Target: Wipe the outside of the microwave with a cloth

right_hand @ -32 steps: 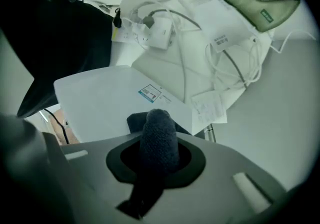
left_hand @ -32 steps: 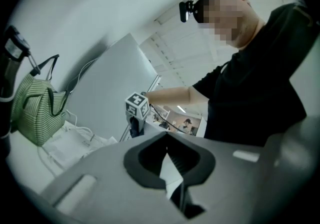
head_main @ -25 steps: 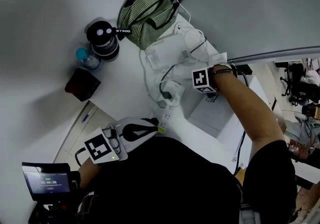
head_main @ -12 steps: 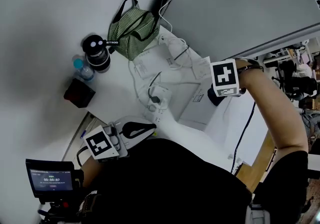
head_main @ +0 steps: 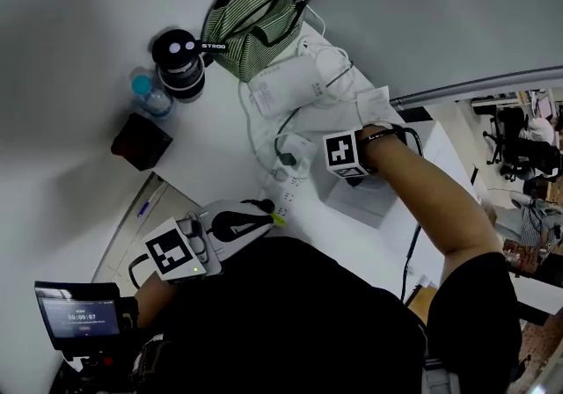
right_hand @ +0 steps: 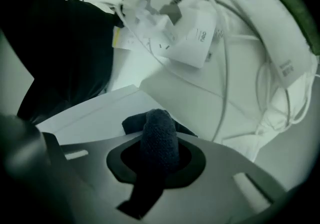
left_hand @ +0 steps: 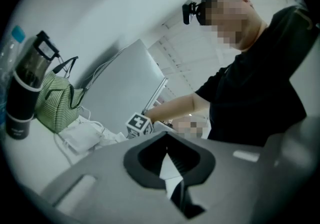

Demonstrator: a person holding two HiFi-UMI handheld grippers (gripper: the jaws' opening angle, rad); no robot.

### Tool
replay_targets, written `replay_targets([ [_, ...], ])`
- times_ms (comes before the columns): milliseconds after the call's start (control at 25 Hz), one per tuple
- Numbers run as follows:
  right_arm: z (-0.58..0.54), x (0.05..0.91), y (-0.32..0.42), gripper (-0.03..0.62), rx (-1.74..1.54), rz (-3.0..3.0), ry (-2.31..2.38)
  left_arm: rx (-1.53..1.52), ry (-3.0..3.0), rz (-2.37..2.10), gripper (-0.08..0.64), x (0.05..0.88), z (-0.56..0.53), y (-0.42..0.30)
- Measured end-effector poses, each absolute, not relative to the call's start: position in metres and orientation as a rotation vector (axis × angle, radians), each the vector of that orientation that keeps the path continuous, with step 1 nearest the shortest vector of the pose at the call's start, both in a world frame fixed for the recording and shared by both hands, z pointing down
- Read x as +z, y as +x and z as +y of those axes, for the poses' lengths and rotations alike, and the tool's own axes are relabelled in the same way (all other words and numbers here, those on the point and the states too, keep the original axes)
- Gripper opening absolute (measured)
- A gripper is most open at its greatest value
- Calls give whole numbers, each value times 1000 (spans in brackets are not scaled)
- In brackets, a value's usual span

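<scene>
Grip on the cloth [right_hand: 157, 140] is shown at the right gripper [right_hand: 156, 163]: its jaws are clamped on a dark, nubbly fold that bulges up between them, and a flap of the fabric is laid against the top of the microwave [right_hand: 93, 121], which is seen as a low white box with a sharp near edge. Nothing is held by the left gripper [left_hand: 170, 168]; its jaws are brought together, and it is kept at the near left, close to the person's dark torso and well apart from the microwave. From the head view, the right gripper is placed right of centre, over the white box, at the end of an outstretched bare forearm. Just to the left of the box, a white power strip [head_main: 283, 200] and a tangle of white cables [head_main: 327, 67] are spread over the white table [head_main: 211, 150]. Farther off, a green striped bag [head_main: 251, 27] is set at the far edge, with a black lidded tumbler [head_main: 180, 67] to its left. A bottle with a blue cap [head_main: 145, 95] and a dark box [head_main: 141, 142] are grouped just beside the tumbler. At the near left corner, a small lit screen [head_main: 79, 317] is mounted on a dark stand.
</scene>
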State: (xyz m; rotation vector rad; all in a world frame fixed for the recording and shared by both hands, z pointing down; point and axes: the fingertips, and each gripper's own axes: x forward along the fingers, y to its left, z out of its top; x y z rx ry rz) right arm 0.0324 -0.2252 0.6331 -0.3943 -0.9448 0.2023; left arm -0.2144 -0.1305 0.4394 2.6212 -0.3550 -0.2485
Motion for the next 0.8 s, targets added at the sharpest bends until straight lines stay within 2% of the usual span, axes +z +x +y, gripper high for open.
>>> replay_targets([
  [240, -222, 692, 24, 49, 234, -985, -364, -248, 2590, -420, 3, 453, -132, -232],
  [320, -222, 668, 21, 54, 228, -1012, -358, -258, 2604, -405, 3, 449, -130, -228],
  [520, -210, 506, 4, 54, 194, -1076, -427, -296, 2664, -332, 3, 422, -136, -210],
  [600, -202, 468, 0, 54, 160, -1074, -448, -302, 2688, -296, 3, 412, -136, -201],
  [800, -173, 511, -5, 52, 180, -1031, -486, -311, 2694, -267, 3, 407, -131, -195],
])
